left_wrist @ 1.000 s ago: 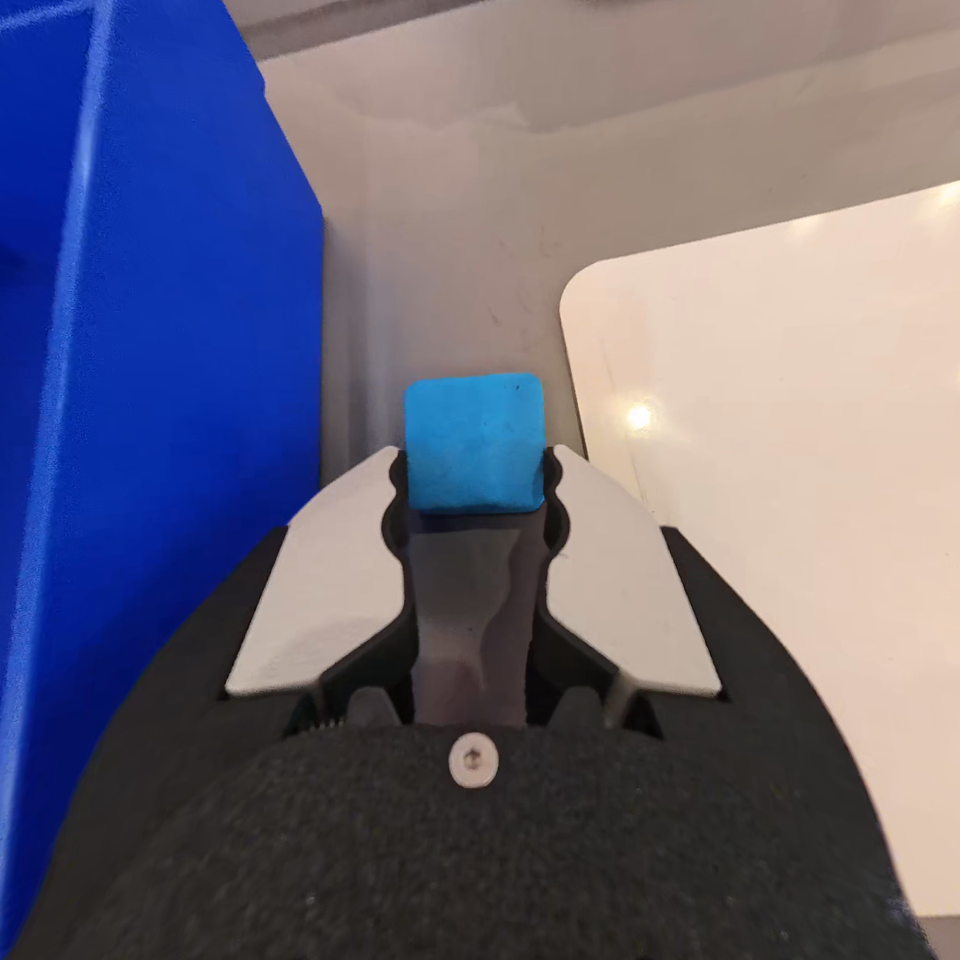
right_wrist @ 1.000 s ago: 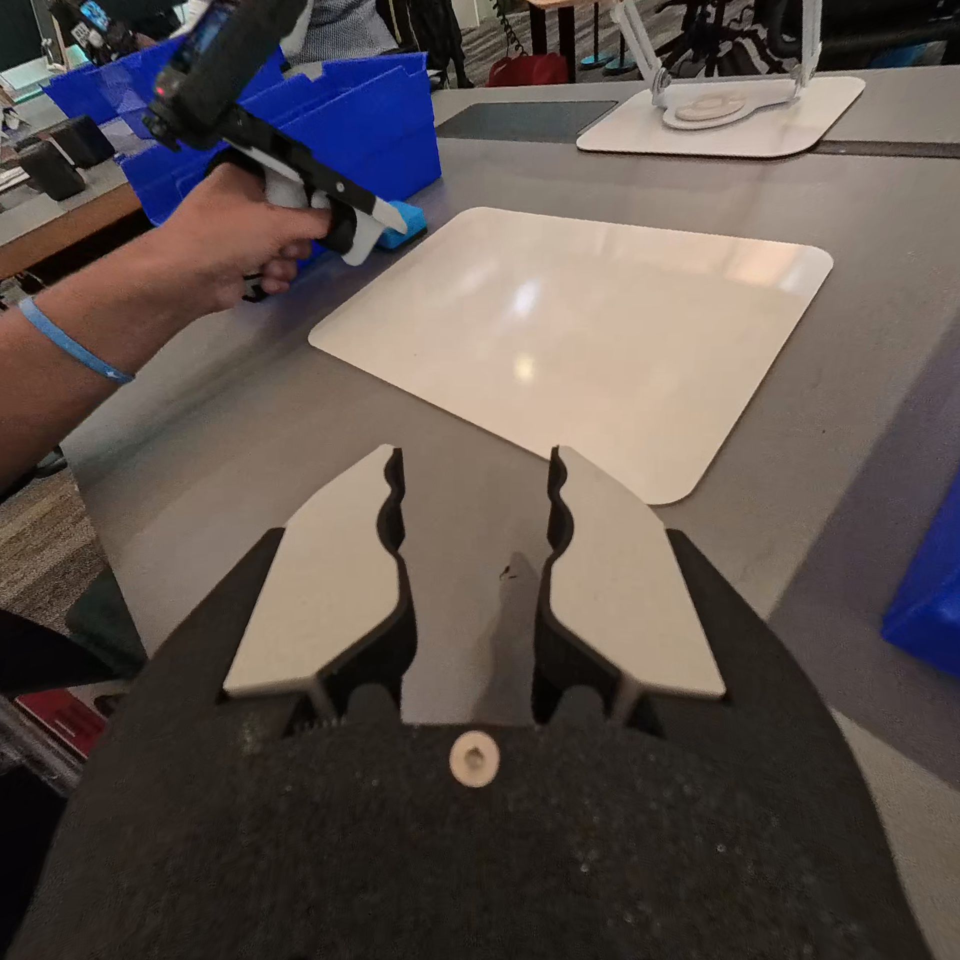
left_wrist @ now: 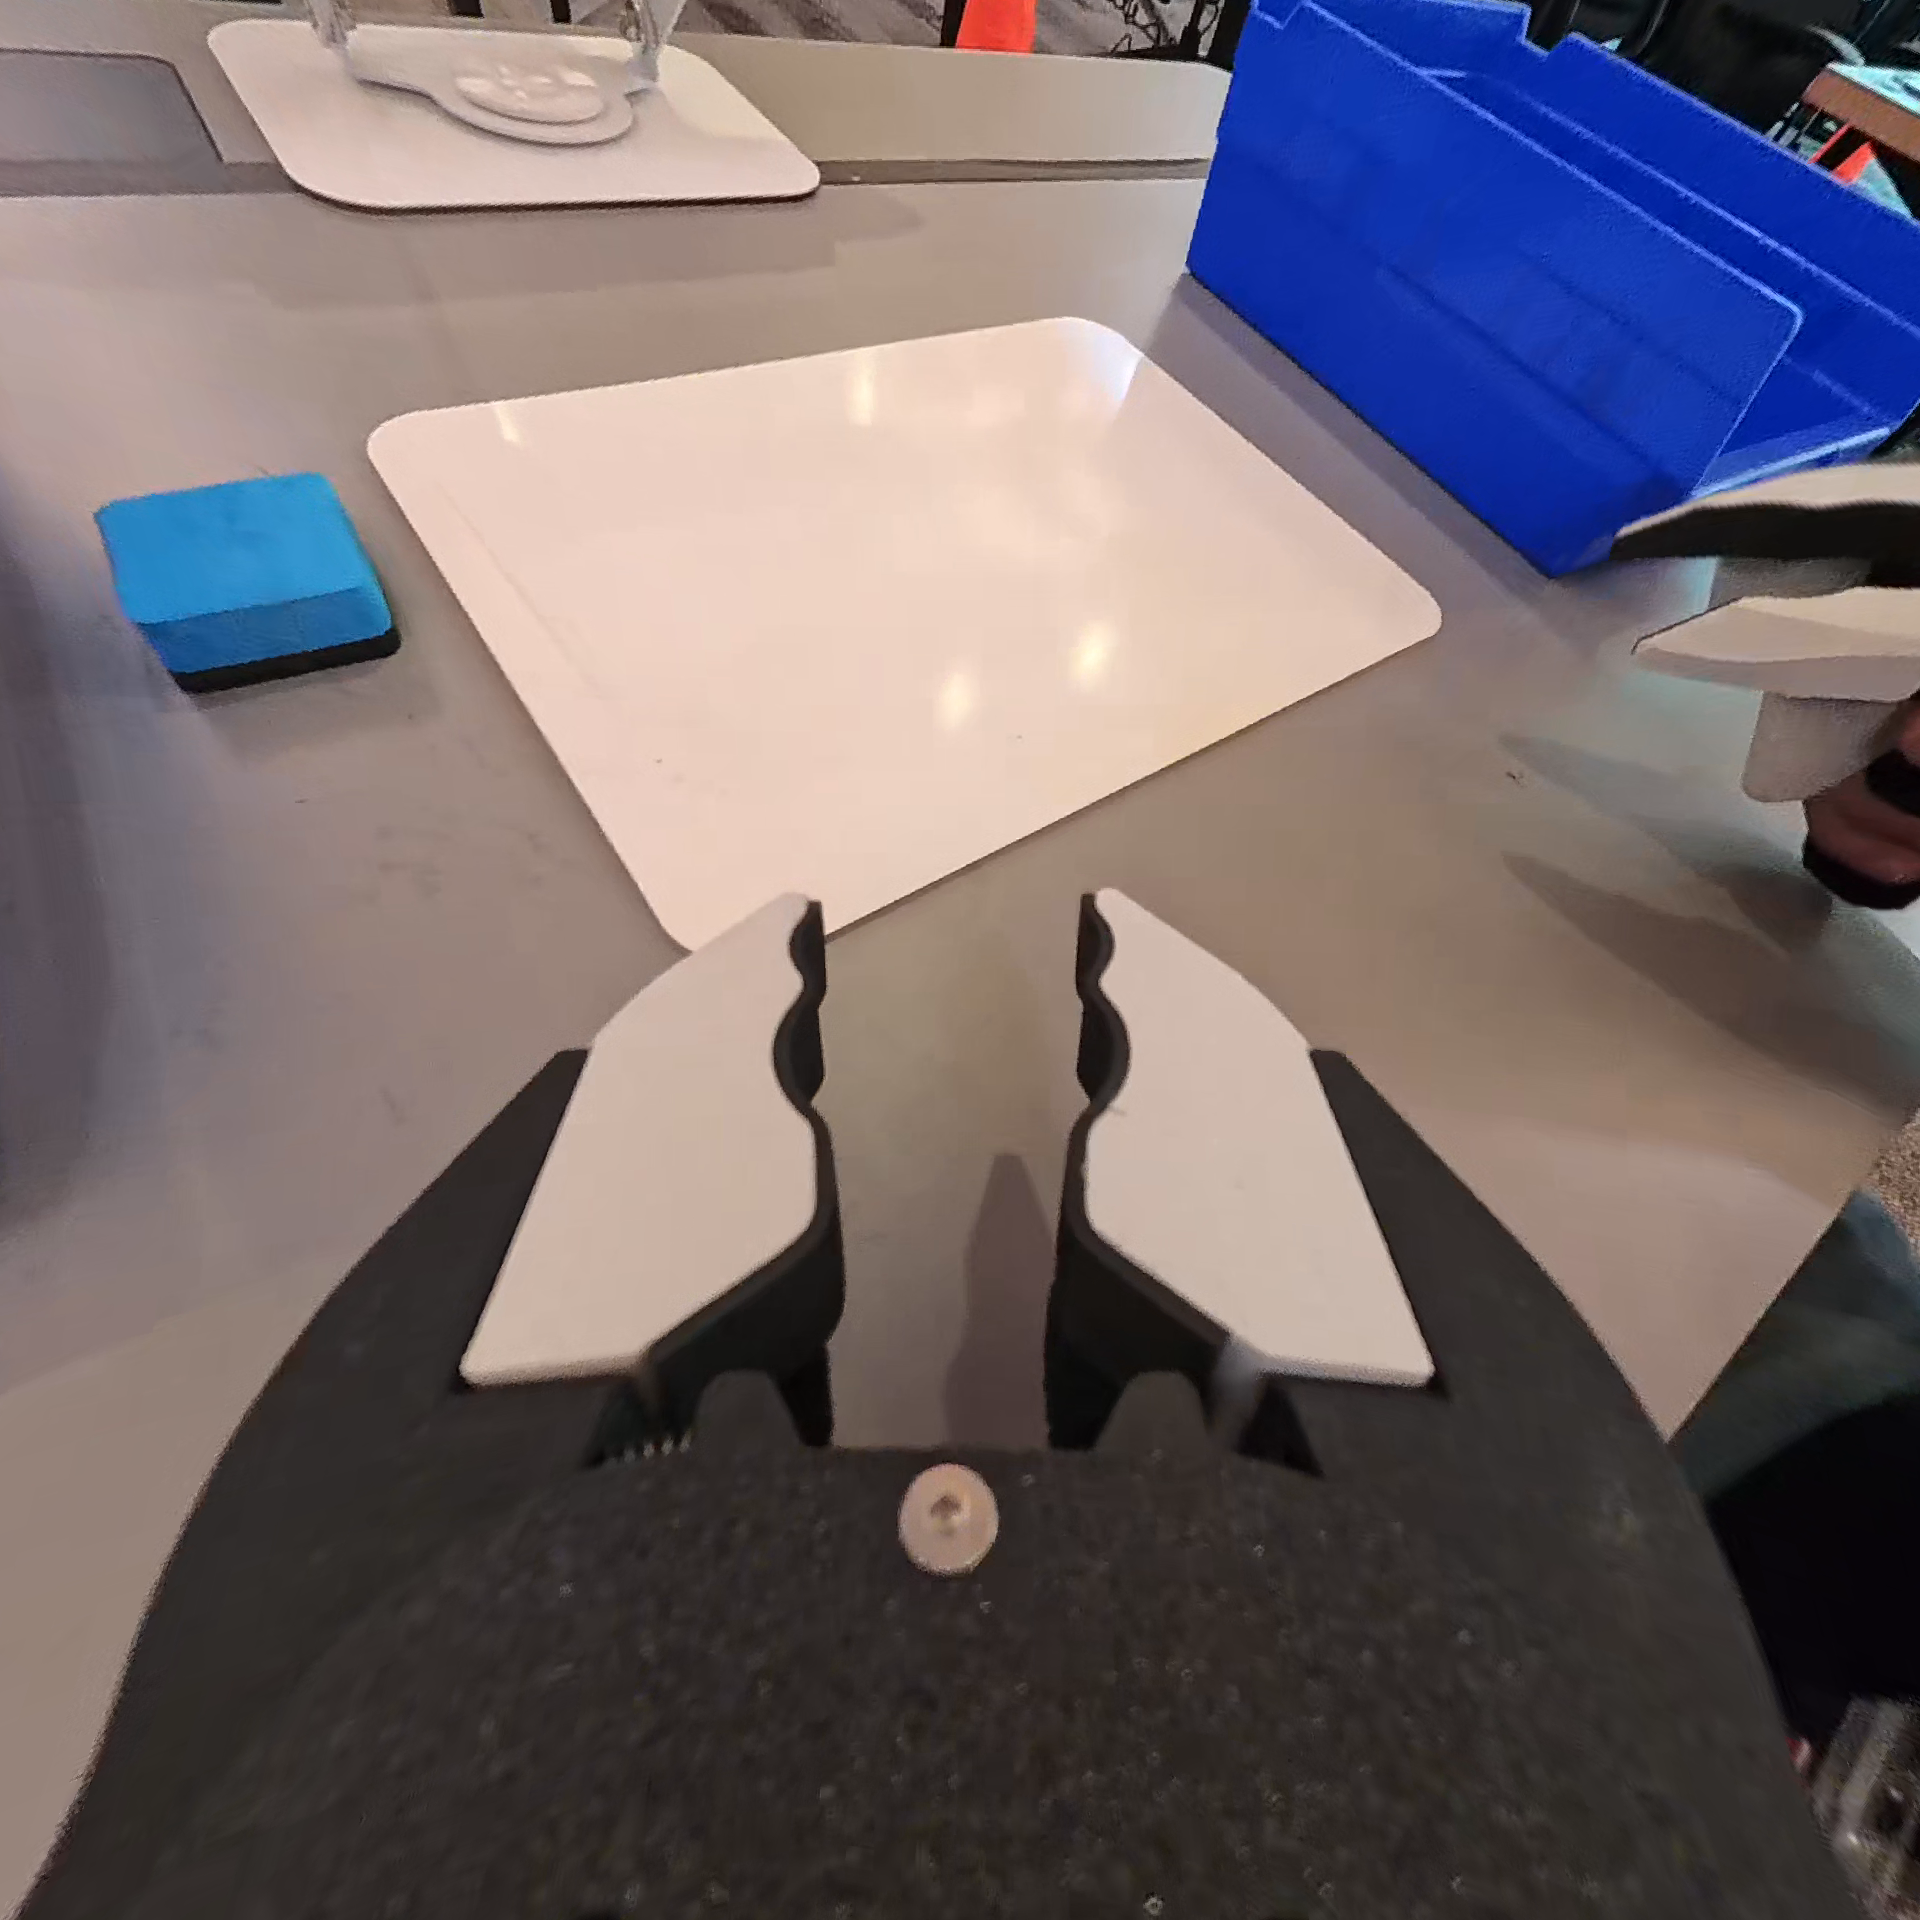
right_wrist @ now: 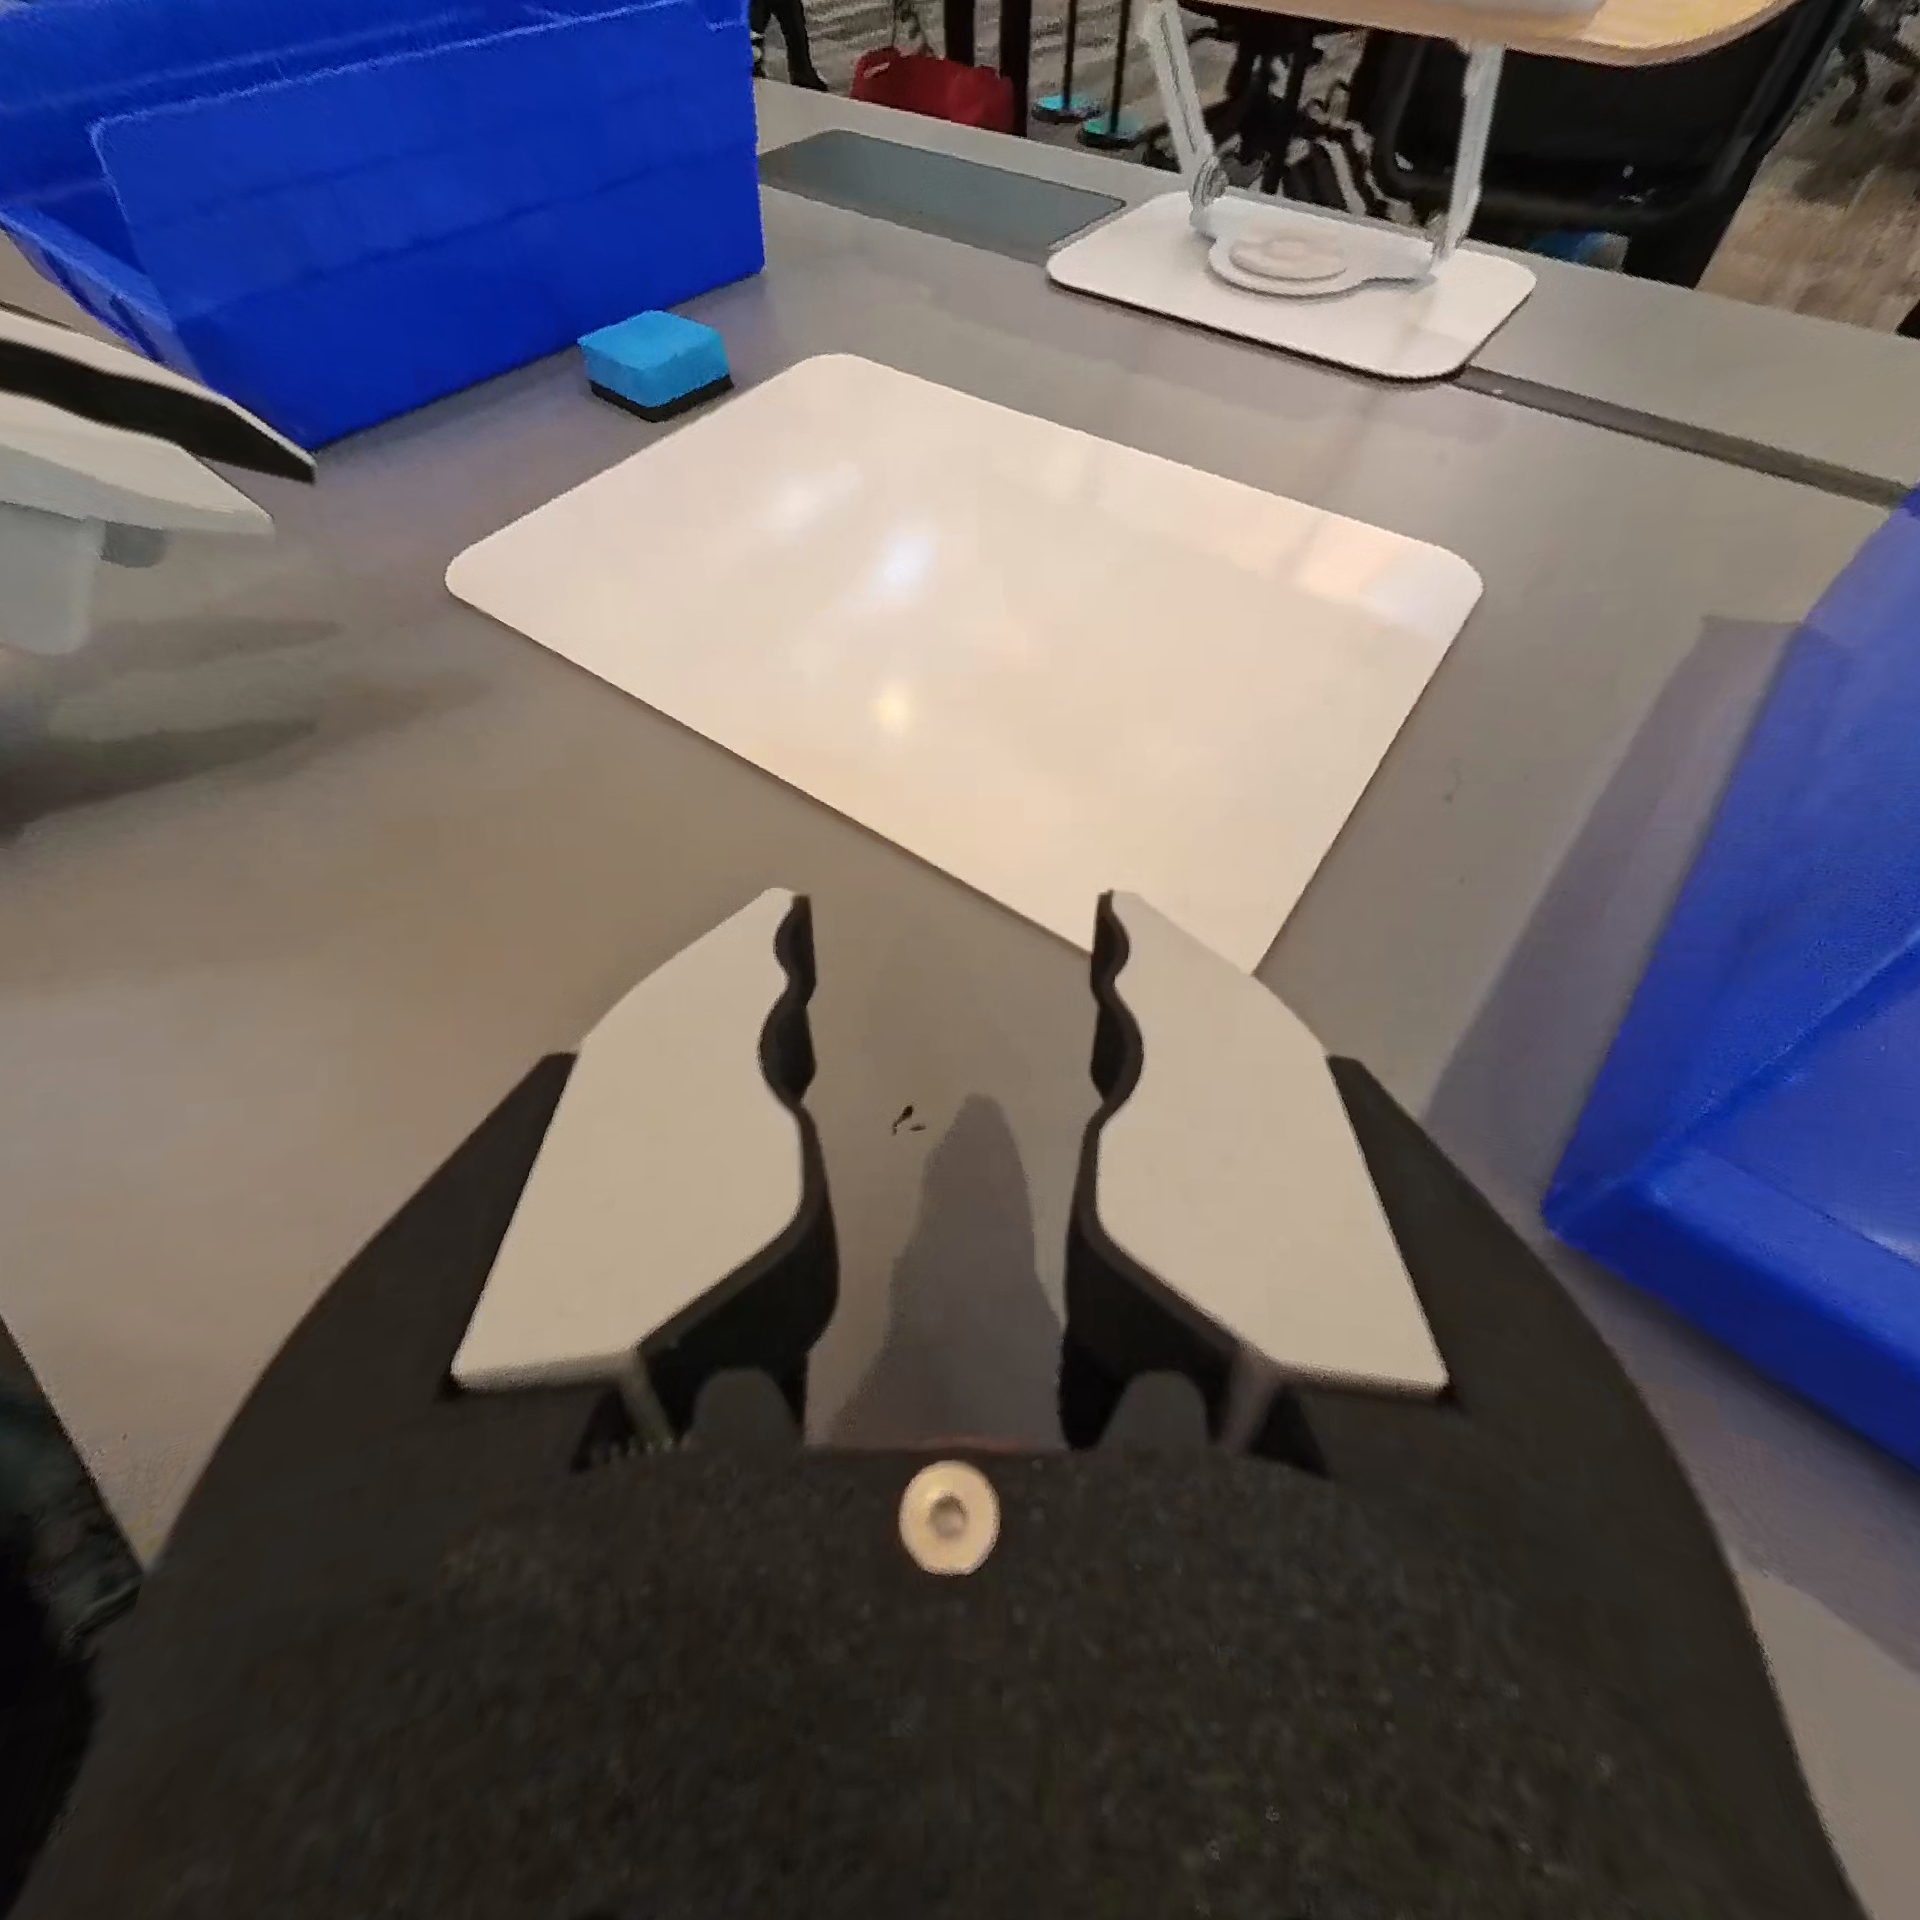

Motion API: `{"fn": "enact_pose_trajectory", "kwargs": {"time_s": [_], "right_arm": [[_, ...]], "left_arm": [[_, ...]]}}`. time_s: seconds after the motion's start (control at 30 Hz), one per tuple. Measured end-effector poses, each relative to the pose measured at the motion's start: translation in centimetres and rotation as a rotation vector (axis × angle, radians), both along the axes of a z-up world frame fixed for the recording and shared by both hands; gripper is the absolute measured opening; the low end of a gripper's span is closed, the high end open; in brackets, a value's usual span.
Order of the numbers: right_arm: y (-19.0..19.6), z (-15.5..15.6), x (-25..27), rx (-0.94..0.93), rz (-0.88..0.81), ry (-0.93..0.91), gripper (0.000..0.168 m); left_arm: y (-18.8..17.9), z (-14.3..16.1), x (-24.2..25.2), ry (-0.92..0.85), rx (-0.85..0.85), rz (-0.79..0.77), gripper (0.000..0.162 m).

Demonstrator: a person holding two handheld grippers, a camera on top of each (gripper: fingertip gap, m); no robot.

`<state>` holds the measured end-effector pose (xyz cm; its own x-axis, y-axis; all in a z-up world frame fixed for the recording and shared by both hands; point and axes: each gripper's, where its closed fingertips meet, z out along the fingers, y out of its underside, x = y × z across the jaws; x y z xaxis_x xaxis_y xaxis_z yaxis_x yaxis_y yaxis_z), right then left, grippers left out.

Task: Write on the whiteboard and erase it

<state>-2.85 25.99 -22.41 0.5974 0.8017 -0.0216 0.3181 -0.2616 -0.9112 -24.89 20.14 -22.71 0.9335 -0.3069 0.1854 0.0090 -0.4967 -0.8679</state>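
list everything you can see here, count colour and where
whiteboard: 1, white, blank, flat at table centre
eraser: 1, blue with black base, on the table off the whiteboard's left corner
bins: at least 2, blue, one on each side of the whiteboard
stand: 1, clear, on a white mat at the far side
table: 1, grey, under it all
left gripper: 1, white fingers on black body, open, empty, over the near table edge
right gripper: 1, same make, open, empty
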Motion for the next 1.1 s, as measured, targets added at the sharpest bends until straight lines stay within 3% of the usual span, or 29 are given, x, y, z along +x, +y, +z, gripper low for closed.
{"fn": "enact_pose_trajectory", "kwargs": {"time_s": [0.23, 0.5, 0.73, 0.93, 1.1], "right_arm": [[0.6, 1.6, -1.6, 0.03, 0.049, 0.084, 0.051], [1.6, 0.5, -2.5, 0.048, 0.027, 0.008, 0.049], [1.8, 0.9, -1.1, 0.002, -0.013, 0.057, 0.048], [1.8, -0.6, -0.3, -0.095, -0.027, 0.011, 0.048], [1.6, -0.9, -0.6, -0.086, -0.039, -0.03, 0.048]], "left_arm": [[-0.2, -0.5, -0.3, -0.039, -0.029, -0.007, 0.046], [-0.3, -0.7, -0.8, -0.098, -0.063, 0.004, 0.045], [-0.6, 3.3, -2.3, -0.227, 0.008, 0.001, 0.045], [-0.6, -0.3, -1.5, -0.178, -0.066, -0.042, 0.044], [-0.5, -1.0, -0.5, -0.168, -0.085, -0.087, 0.043]]}}
